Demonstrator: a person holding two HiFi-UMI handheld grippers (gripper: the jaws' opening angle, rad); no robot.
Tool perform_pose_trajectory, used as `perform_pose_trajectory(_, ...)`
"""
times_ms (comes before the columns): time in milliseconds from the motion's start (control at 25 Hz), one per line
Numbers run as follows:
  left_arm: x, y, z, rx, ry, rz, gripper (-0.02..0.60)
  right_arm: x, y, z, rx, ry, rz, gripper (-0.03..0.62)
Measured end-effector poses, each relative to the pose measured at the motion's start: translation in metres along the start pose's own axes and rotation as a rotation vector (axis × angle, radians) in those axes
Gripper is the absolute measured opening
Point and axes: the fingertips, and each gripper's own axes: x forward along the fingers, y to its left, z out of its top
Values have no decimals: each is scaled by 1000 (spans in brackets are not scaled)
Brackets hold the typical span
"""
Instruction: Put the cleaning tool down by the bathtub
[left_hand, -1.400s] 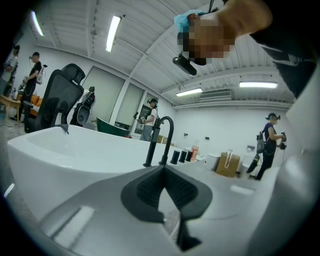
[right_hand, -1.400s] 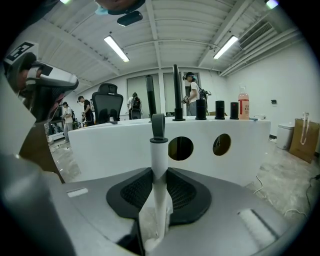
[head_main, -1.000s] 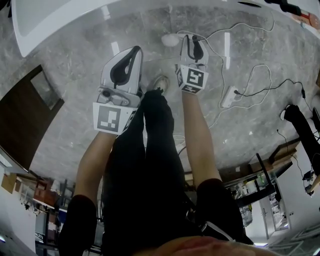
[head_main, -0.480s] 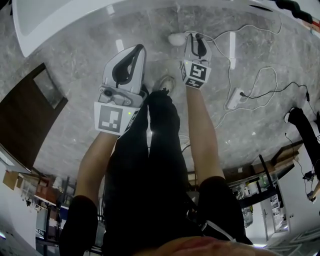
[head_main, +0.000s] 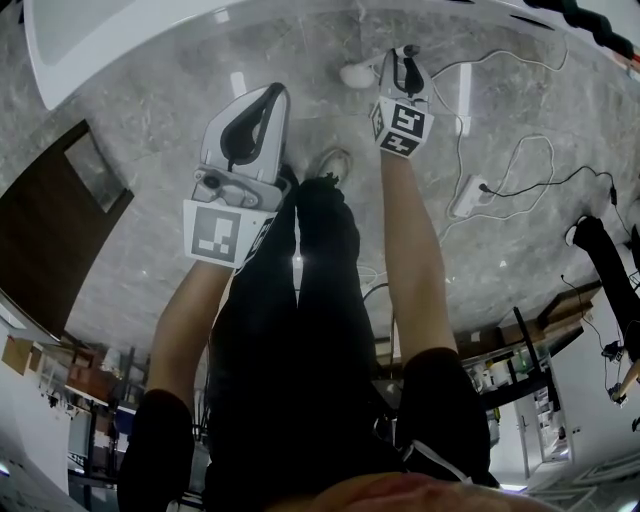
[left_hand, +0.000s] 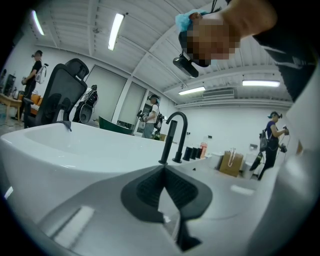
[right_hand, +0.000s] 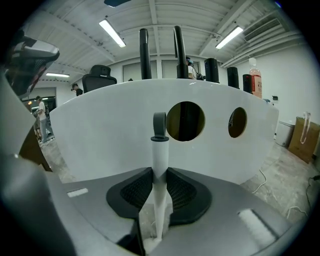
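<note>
Head view: right tool (head_main: 404, 57) pinching the white handle of the cleaning implement (right_hand: 160, 150), whose pale head shows at the tool's 9 o'clock against the marble floor (head_main: 150, 140), near the bathtub (head_main: 120, 30) at 12 o'clock. Right gripper view: handle upright between the pads, grey loop towards the tub wall. Left tool (head_main: 270, 95), at 9 o'clock of the right, pressed together, empty

Open lab hall (strip lights (left_hand: 115, 30) overhead) with bathtub (left_hand: 75, 150), office chair (left_hand: 62, 95).
</note>
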Motion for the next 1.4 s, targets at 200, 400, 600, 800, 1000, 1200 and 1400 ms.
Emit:
perform_pose_trajectory(200,1,1,-5,-1,21,-4,8,12,-1,3,-4,5,5,91)
perform_pose_trajectory(400,4,5,-5,-2,21,-7,8,24,-3,6,5,9,-4,91)
perform_pose_trajectory(600,14,11,-1,-5,5,0,8,36,-8,9,7,14,-9,91)
perform_pose_trajectory(800,24,21,1,0,-10,10,8,51,-9,11,4,21,-3,91)
perform_pose_trajectory(1000,30,29,2,-3,-28,24,8,63,-10,13,2,24,2,91)
perform_pose_trajectory(1200,34,35,1,-4,-23,25,8,72,-11,15,-1,31,-1,92)
perform_pose_trajectory(1400,36,40,5,-7,-41,31,8,78,-9,16,-8,32,1,92)
